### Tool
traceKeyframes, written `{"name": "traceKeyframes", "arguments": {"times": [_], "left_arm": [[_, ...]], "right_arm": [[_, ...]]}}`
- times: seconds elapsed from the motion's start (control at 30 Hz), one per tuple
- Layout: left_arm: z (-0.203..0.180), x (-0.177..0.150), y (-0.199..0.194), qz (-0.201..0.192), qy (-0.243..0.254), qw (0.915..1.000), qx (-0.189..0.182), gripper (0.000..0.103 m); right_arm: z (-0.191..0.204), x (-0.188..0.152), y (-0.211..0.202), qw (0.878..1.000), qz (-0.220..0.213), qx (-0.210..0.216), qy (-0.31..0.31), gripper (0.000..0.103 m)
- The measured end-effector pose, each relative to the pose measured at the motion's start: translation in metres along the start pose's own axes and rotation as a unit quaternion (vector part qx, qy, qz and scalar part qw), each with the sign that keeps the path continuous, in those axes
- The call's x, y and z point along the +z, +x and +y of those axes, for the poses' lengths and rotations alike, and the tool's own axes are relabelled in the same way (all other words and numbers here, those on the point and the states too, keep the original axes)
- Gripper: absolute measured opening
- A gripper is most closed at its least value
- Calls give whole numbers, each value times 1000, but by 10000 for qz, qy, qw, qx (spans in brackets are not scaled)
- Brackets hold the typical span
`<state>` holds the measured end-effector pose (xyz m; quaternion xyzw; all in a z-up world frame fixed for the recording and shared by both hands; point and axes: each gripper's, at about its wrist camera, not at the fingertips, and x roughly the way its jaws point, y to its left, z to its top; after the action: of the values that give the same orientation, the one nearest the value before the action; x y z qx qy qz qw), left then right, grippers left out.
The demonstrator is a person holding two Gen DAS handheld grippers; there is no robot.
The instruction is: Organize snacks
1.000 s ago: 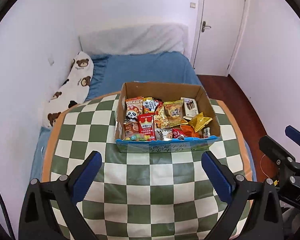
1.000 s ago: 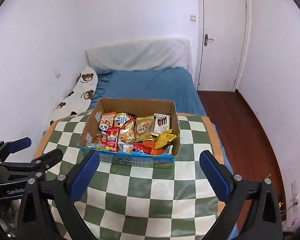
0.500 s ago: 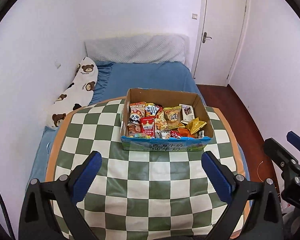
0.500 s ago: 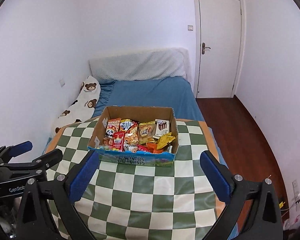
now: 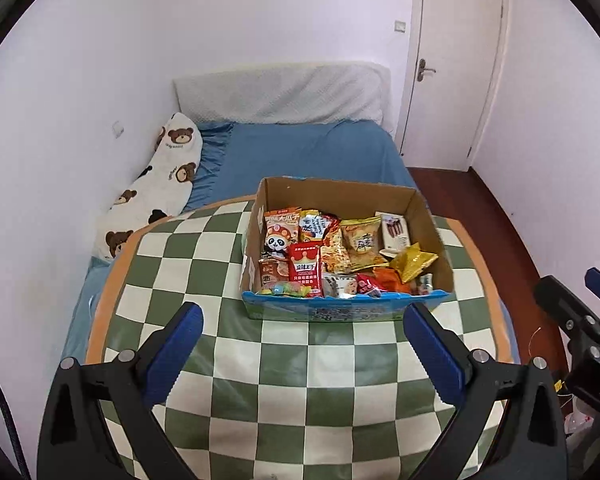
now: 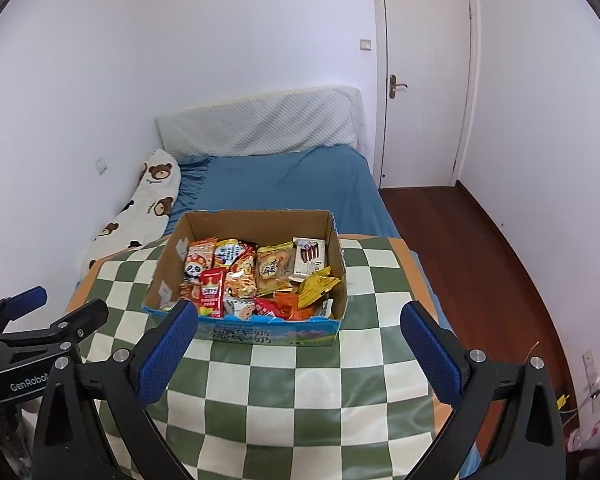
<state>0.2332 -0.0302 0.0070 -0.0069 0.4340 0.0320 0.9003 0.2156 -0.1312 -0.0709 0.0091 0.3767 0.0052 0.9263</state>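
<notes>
An open cardboard box [image 5: 340,194] [image 6: 256,222] with a blue front stands on the far part of a green-and-white checked table [image 5: 284,360] [image 6: 300,376]. It holds several snack packets: a panda bag [image 5: 280,232] [image 6: 198,262], a red packet [image 5: 305,268] [image 6: 212,292], a gold wrapper [image 5: 414,260] [image 6: 318,286] and a white chocolate box [image 5: 396,232] [image 6: 310,256]. My left gripper [image 5: 304,344] is open and empty, above the table in front of the box. My right gripper [image 6: 300,344] is open and empty, likewise in front of the box.
A bed with a blue sheet [image 5: 308,152] [image 6: 284,184] lies behind the table, with a bear-print pillow [image 5: 160,184] [image 6: 148,200] along the left wall. A white door [image 5: 456,60] [image 6: 424,72] and wooden floor [image 6: 480,248] are at the right.
Both grippers have pulled back and risen from the box, so it looks smaller and farther. Both stay open and empty. The box and snacks have not moved.
</notes>
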Motion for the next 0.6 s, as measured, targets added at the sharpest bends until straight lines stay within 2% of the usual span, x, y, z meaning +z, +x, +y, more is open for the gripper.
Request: {"name": "traceKeyframes", "arguments": {"times": [0.27, 0.6], "left_arm": [[3, 7, 56, 346, 4, 9992, 194, 103], [2, 10, 83, 506, 75, 9984, 228, 103]], "right_arm": [[-4, 5, 59, 9995, 292, -138, 31, 103], [-7, 6, 95, 9986, 477, -218, 55, 103]]}}
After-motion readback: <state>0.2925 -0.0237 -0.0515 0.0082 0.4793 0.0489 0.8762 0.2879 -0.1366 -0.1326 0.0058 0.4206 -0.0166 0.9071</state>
